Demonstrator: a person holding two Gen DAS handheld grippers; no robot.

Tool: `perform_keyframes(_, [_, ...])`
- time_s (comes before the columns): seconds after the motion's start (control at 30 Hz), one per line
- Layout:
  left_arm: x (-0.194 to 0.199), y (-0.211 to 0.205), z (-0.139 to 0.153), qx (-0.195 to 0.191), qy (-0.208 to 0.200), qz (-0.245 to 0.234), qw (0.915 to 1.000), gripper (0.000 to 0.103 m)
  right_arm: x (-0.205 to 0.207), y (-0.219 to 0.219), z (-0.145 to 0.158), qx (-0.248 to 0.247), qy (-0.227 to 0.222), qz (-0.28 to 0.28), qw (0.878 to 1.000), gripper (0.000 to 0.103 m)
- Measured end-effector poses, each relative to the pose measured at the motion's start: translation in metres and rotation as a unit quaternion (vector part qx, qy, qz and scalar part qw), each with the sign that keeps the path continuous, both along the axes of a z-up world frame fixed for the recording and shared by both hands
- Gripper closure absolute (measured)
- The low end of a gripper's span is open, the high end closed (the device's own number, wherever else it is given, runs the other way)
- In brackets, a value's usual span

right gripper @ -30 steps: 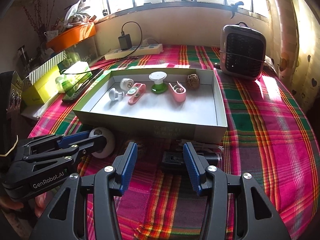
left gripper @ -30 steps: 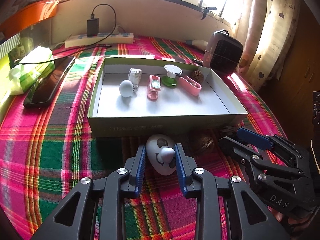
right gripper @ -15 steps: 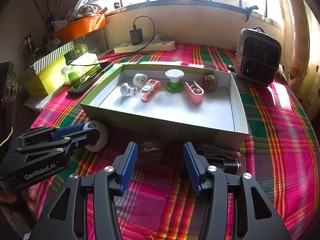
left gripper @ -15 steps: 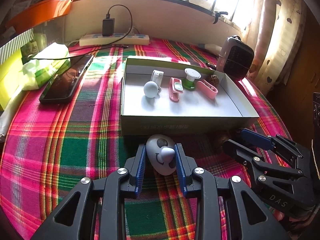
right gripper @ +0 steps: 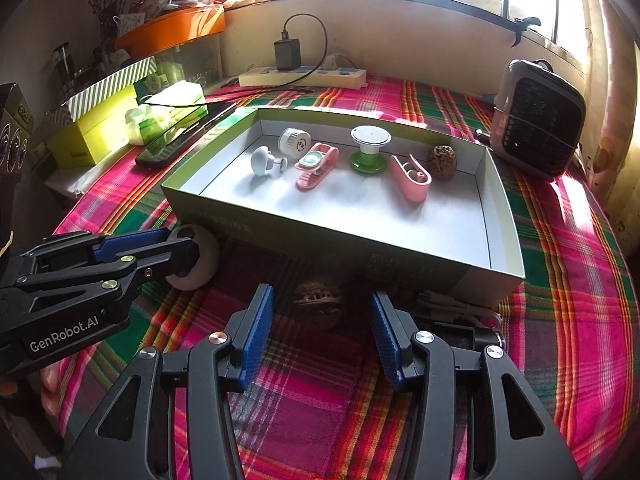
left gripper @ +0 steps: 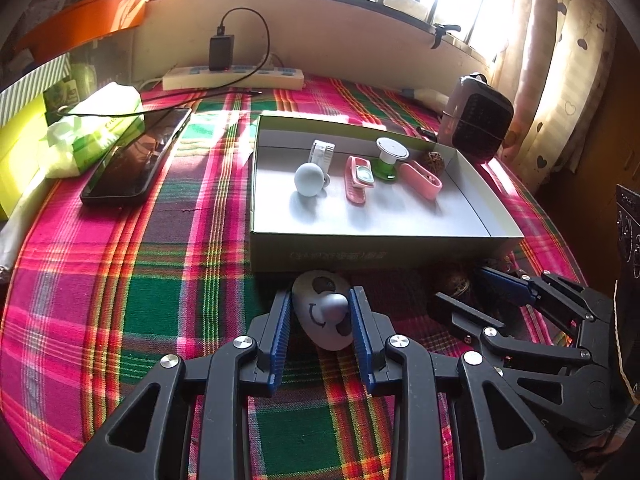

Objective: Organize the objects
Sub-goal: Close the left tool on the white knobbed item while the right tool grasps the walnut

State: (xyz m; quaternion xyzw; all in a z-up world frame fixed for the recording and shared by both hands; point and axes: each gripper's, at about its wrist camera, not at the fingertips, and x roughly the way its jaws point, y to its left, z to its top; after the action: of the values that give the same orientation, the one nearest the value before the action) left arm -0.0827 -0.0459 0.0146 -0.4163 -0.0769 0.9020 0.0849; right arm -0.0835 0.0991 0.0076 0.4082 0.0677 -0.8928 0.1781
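Slid sideways along the front of the box since a moment ago: right claw (right gripper: 320, 336), now lined up on the brown walnut (right gripper: 318, 300) instead of the black gadget (right gripper: 460, 330) beside it. Box (left gripper: 376, 254) also sits further right in the left view than before. White egg toy (left gripper: 326, 312) same as before, no change in the grip.

Left claw (left gripper: 320, 332) clamped on the white egg toy, blue pads (left gripper: 280, 332) pressing both its sides. Toy right up against the front wall of the box, low over the checked tabletop (left gripper: 120, 280).

Right claw wide apart, holding nothing. Walnut straight ahead of it, just past the tips, in the middle of the gap, in the dark shade under the box wall. Long side of the walnut lying across the gap, so a bit tight, probably. Right claw much nearer to it than the left one.

Already inside the box: a white knob, a white wheel, two pink clips, a green and white spool and another walnut (right gripper: 441, 161).
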Motion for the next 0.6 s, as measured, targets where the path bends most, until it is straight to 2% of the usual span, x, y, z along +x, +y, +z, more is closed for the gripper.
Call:
perform_keyframes(0.27, [-0.0001,0.0007,0.0002,0.0,0.0,-0.001,1.0,0.076,-0.0008,-0.0013,-0.0012,0.007,-0.001,0.001,1.0,0.055])
perform_keyframes(0.37, [0.0002,0.0011,0.0003,0.0,-0.001,-0.001,1.0,0.076,-0.0011,-0.0008,-0.0016,0.006,-0.003,0.001,1.0,0.065])
perform_keyframes(0.5, [0.0004,0.0008,0.0006,-0.001,0.0,0.0,1.0,0.076,-0.0016,0.0003,-0.0018,0.002,-0.004,-0.002,1.0,0.071])
perform_keyframes(0.6, [0.0001,0.0015,0.0007,-0.002,0.0,-0.001,1.0,0.076,-0.0017,0.0014,-0.0018,-0.001,-0.005,-0.002,1.0,0.071])
